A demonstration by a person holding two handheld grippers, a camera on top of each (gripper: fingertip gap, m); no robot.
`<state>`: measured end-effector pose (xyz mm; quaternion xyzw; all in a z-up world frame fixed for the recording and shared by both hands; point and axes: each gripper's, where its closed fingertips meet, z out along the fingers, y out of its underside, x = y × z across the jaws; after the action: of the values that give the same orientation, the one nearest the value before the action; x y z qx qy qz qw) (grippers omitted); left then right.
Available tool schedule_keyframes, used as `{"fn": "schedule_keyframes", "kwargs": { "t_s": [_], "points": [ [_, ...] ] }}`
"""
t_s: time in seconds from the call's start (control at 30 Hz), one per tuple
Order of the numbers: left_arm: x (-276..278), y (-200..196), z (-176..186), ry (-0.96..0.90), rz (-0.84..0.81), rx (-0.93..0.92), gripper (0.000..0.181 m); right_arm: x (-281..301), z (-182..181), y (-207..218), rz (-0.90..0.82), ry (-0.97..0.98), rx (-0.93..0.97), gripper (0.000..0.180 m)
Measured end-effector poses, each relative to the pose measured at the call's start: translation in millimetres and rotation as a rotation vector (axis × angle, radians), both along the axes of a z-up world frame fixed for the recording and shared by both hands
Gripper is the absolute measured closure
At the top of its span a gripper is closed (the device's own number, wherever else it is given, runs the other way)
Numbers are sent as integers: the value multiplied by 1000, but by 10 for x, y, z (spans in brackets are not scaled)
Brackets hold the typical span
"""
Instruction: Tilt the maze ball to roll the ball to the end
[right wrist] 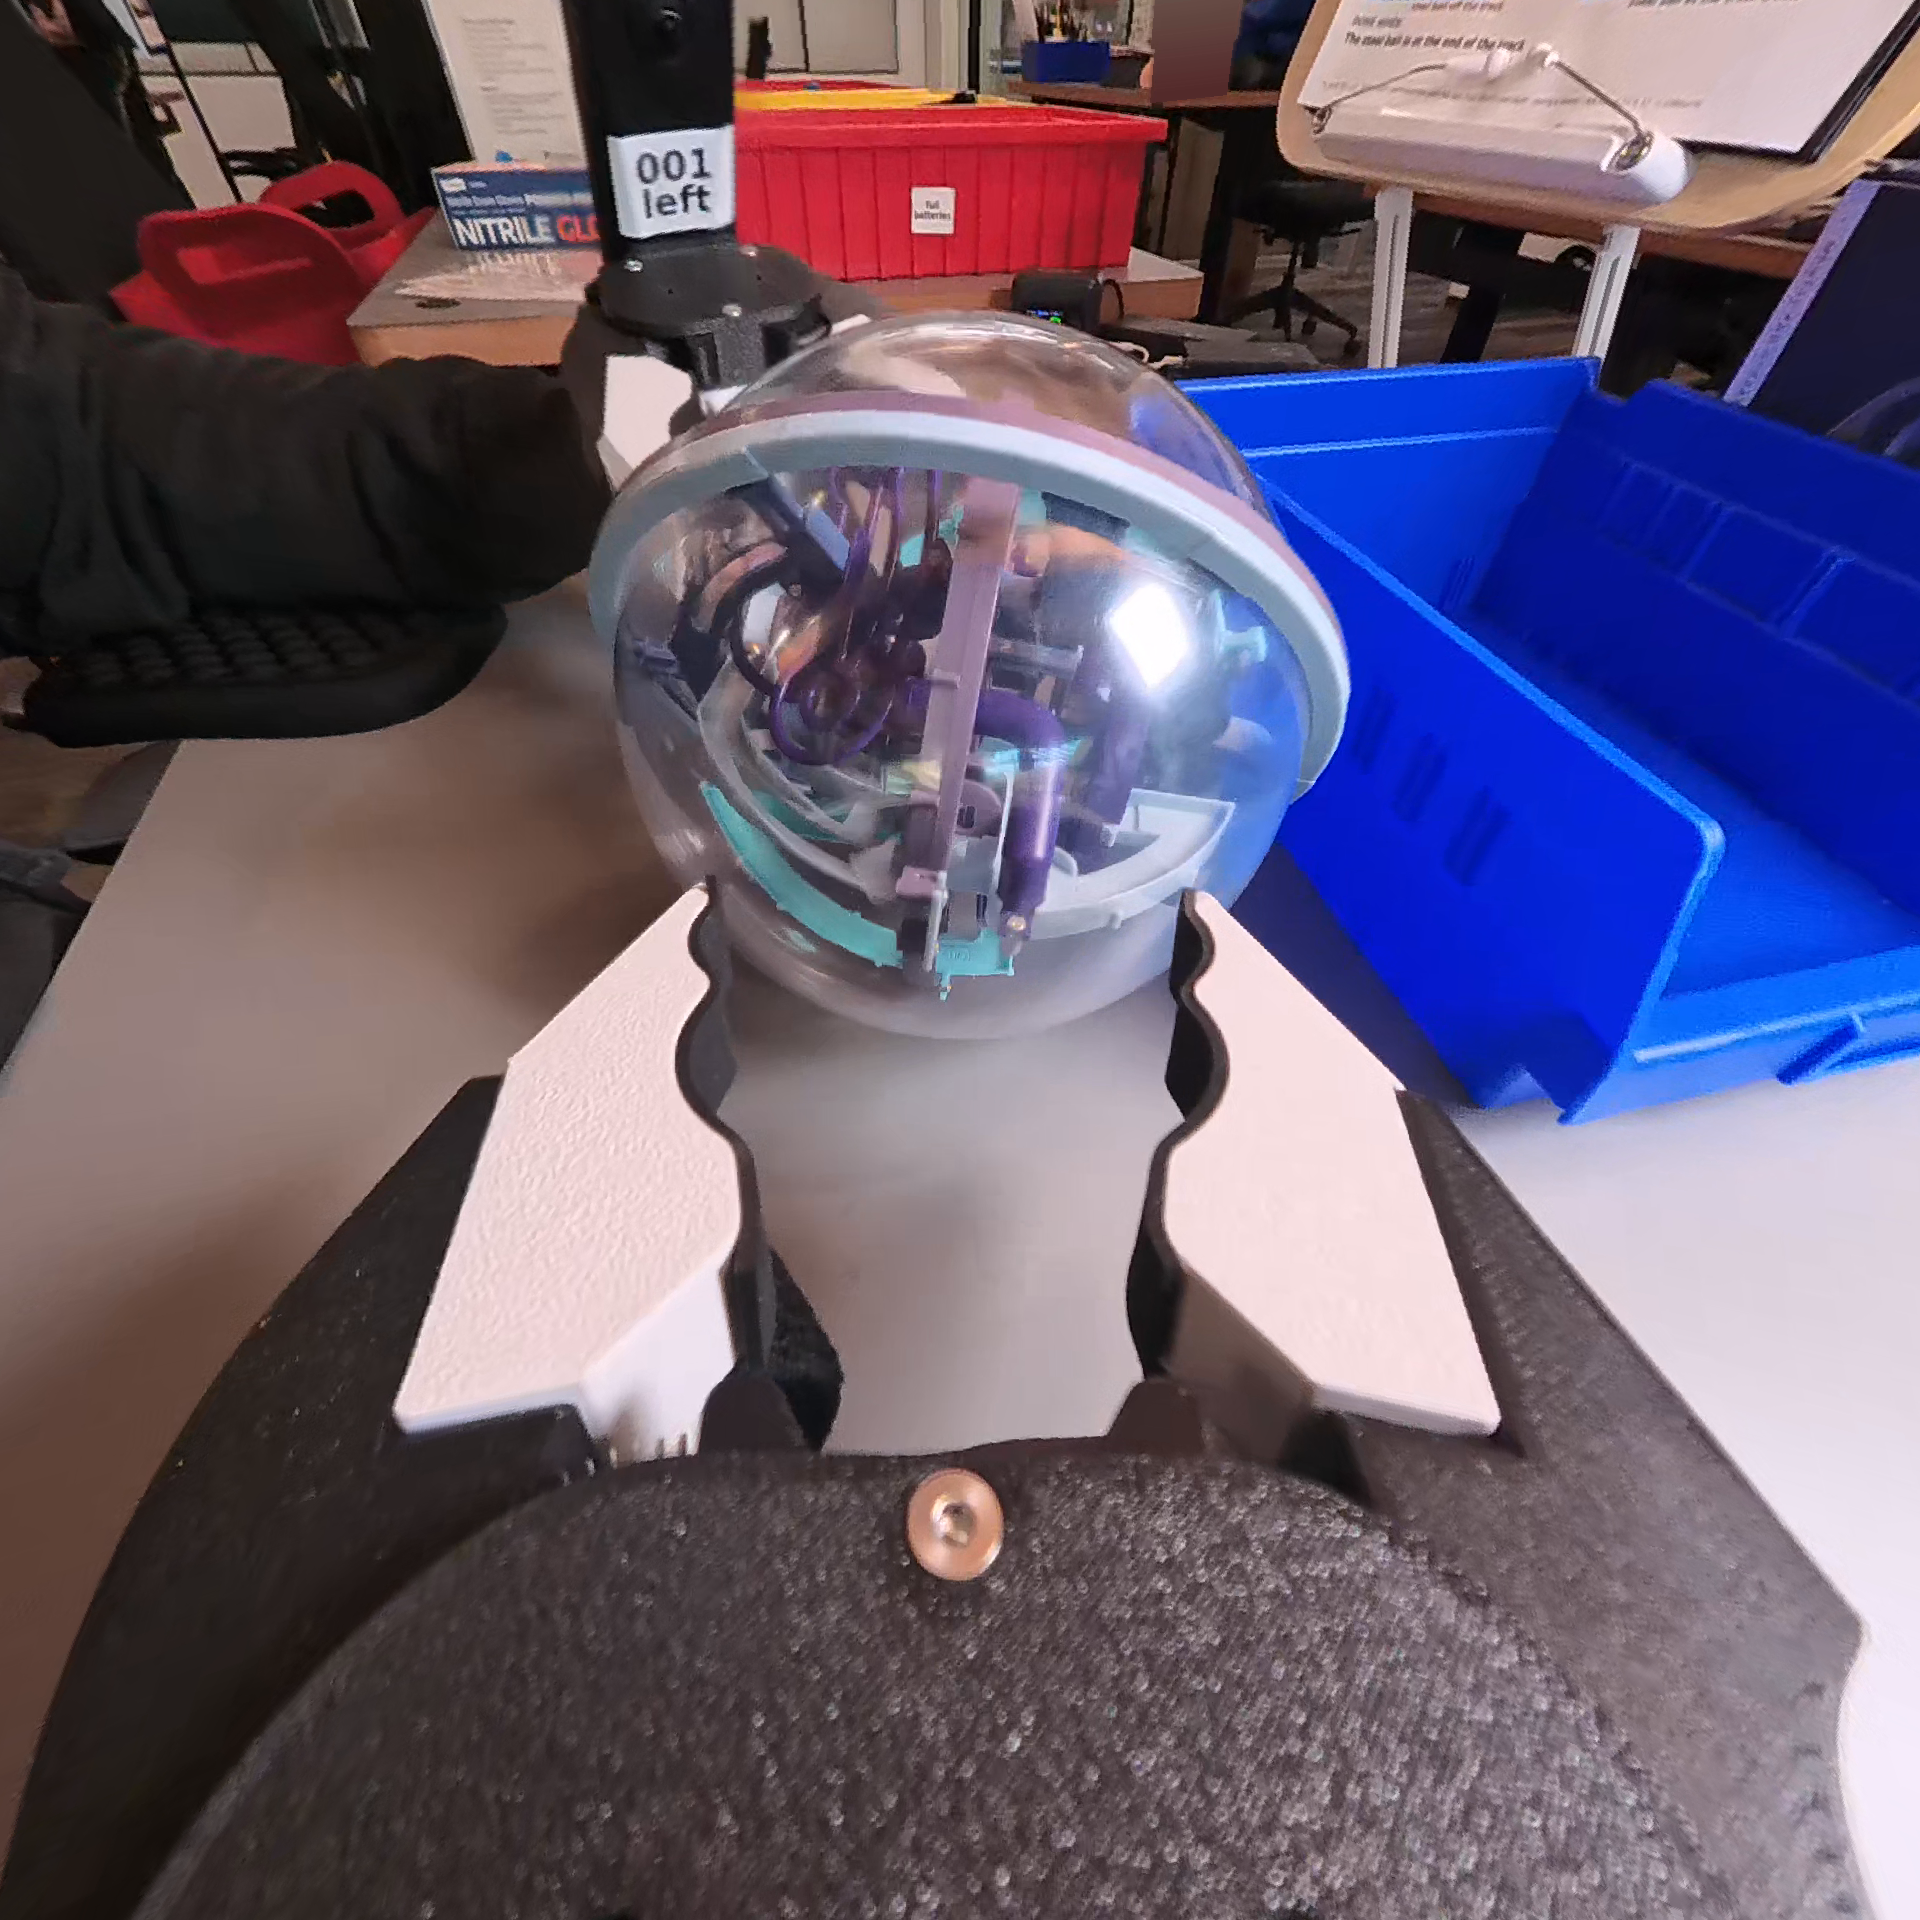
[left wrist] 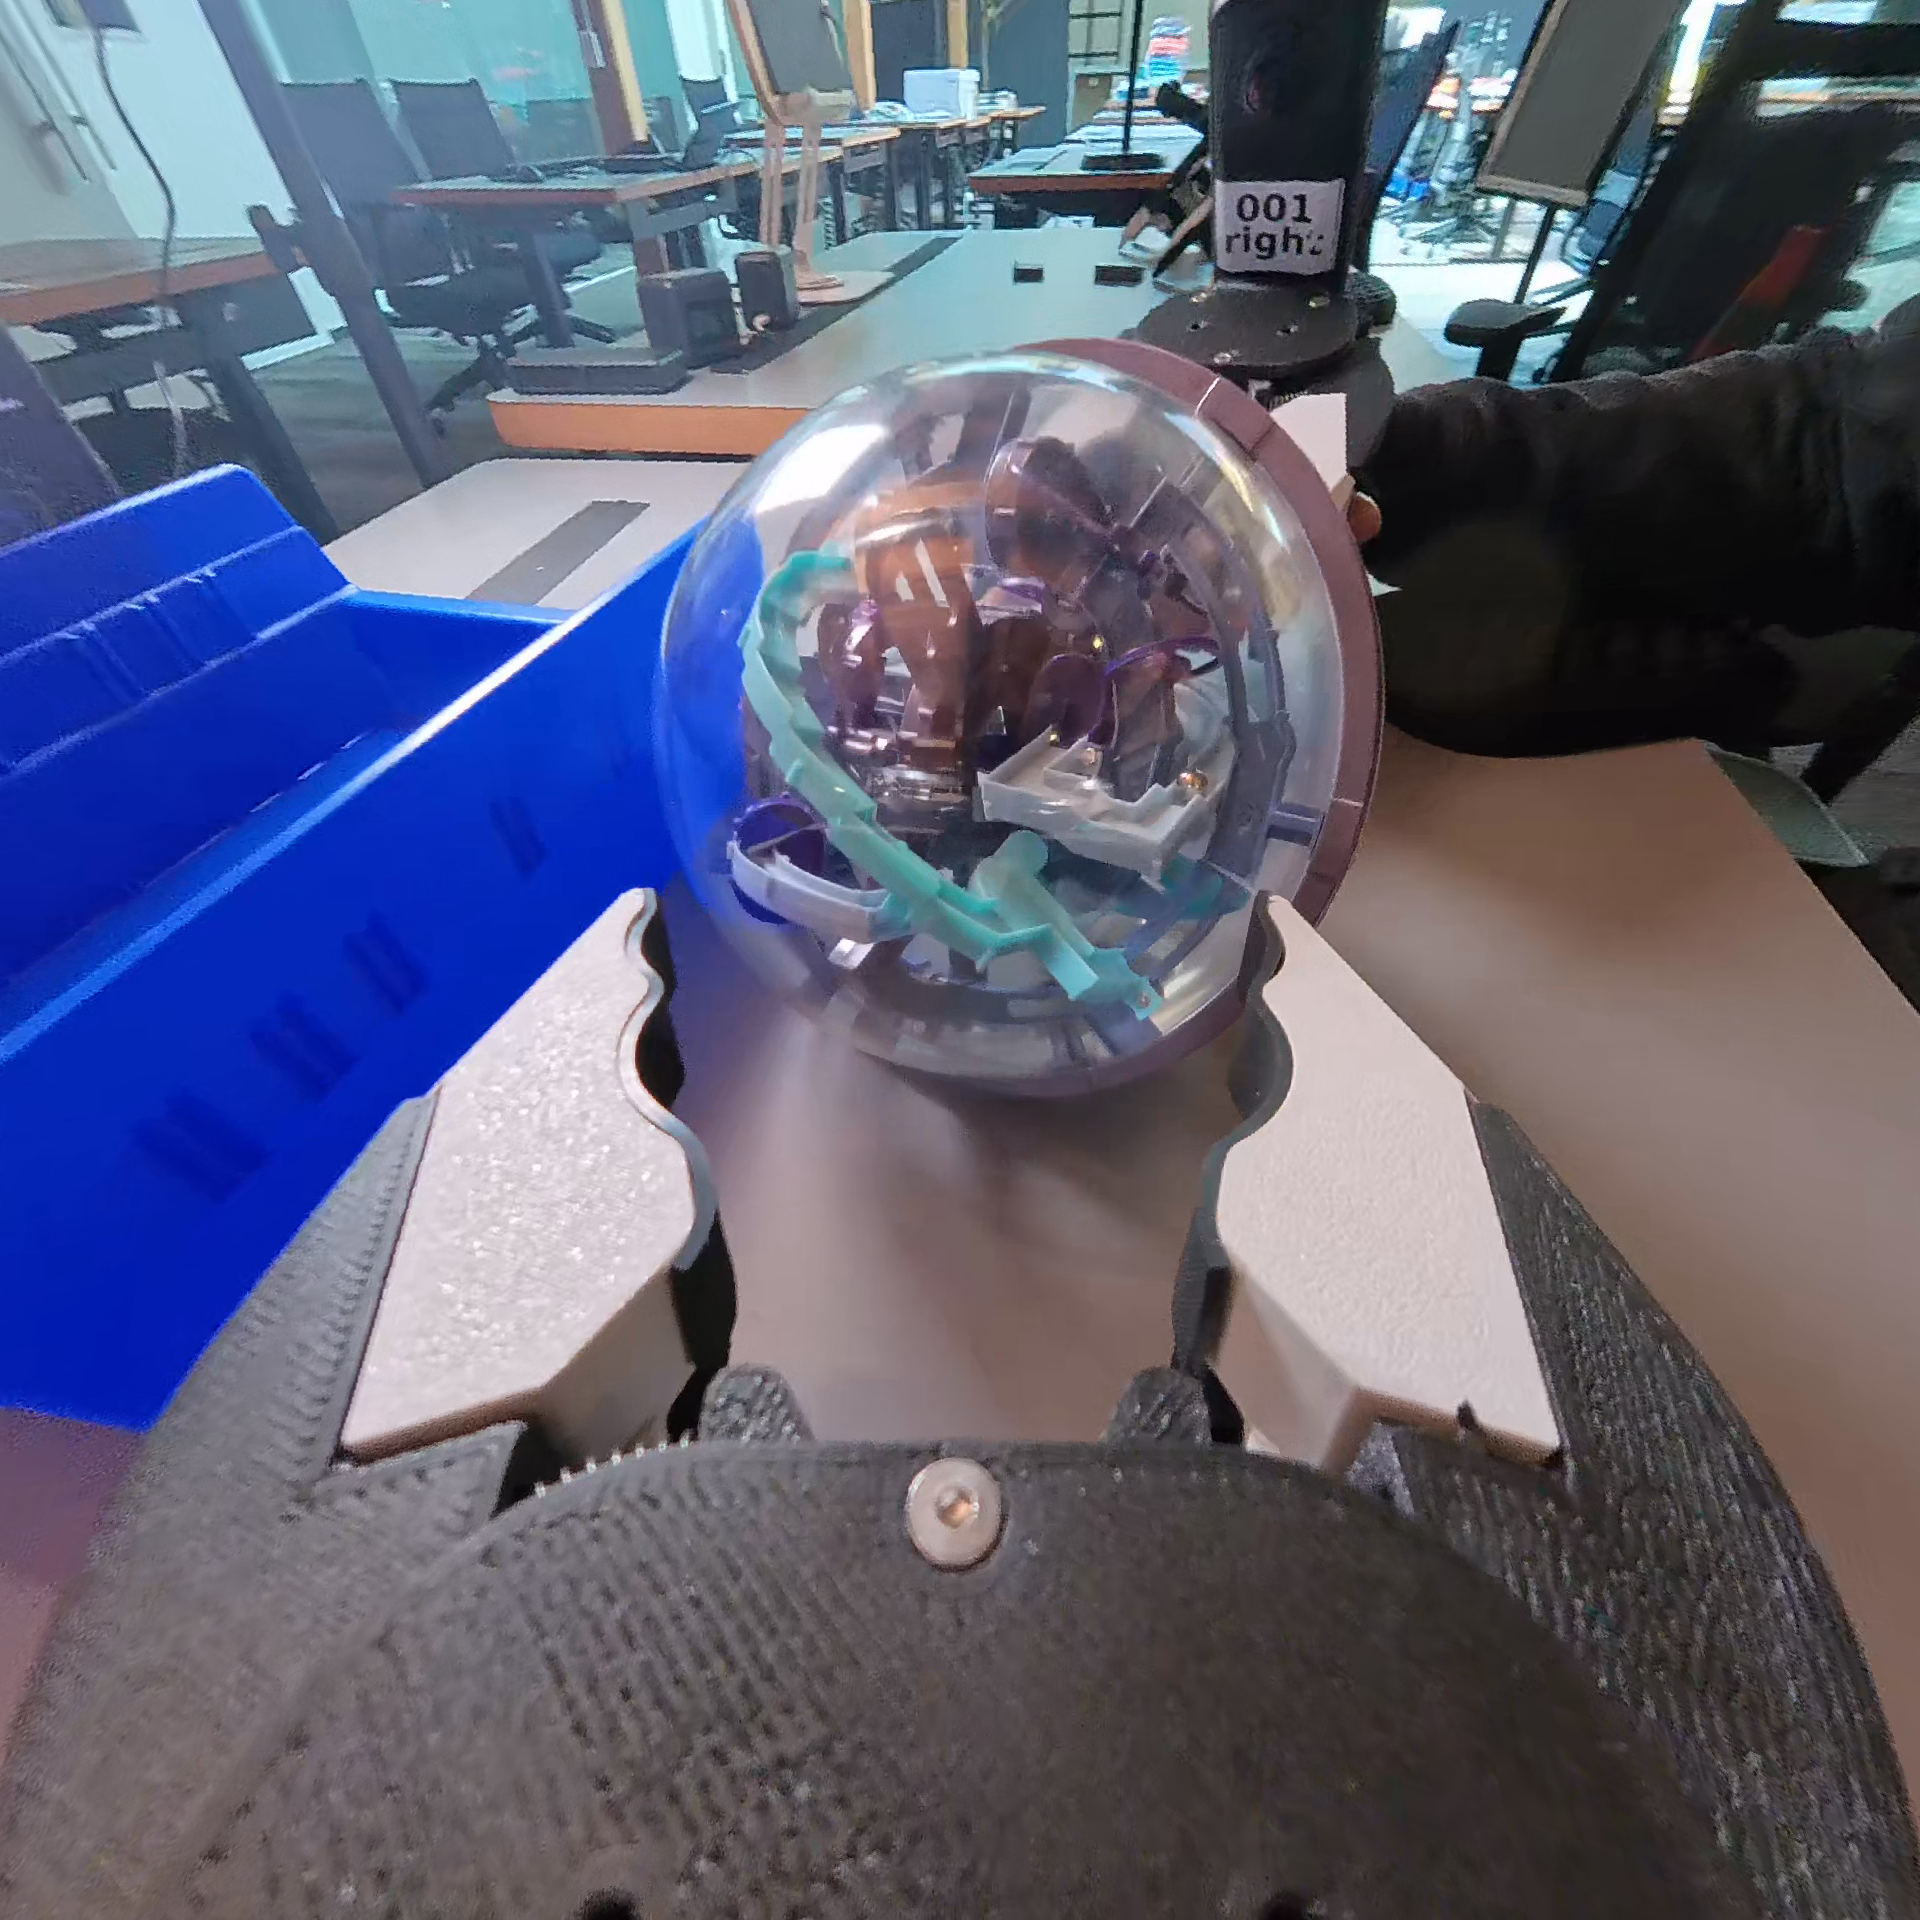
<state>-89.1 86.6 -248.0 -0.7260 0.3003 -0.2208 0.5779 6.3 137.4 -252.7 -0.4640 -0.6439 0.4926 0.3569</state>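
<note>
1. We see a white printed label [left wrist: 1276, 227] on the far black gripper post.
2. A white label [right wrist: 673, 185] sits on the other black post.
3. A blue-and-white lettered cardboard box [right wrist: 516, 213] stands behind.
4. A small white sticker [right wrist: 932, 211] marks the red plastic bin [right wrist: 940, 192].
5. A printed white page [right wrist: 1621, 52] rests on the wooden stand.

Maze ball [left wrist: 1023, 717]: clear shell, mauve-grey equatorial band; inner tracks teal, purple, brown and pale grey. Tongs [left wrist: 956, 914], left wrist view: off-white fingers [left wrist: 540, 1174] with black wavy pads, black textured body. Bin [right wrist: 1621, 727]: solid blue. Crate [right wrist: 935, 192]: red. Table [right wrist: 312, 935]: pale grey-beige. Sleeve [left wrist: 1662, 540]: black.
</note>
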Motion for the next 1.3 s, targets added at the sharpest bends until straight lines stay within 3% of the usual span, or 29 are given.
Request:
{"fn": "schedule_keyframes", "kwargs": {
  "t_s": [0.13, 0.5, 0.87, 1.3],
  "points": [
    [15, -97, 71, -2, 23, 11, 71, -36, 61, -27, -16, 19, 4, 105],
    [137, -27, -125, -51, 69, -88, 32, -201, 79, -172, -23, 27, 9, 105],
    [81, 0, -64, -152, 56, -122, 32, -240, 4, -182, -40, 25, 10, 105],
    [78, -67, -140, -23, 25, 6, 32, -228, 104, -239, -43, 97, 17, 110]
  ]
}}
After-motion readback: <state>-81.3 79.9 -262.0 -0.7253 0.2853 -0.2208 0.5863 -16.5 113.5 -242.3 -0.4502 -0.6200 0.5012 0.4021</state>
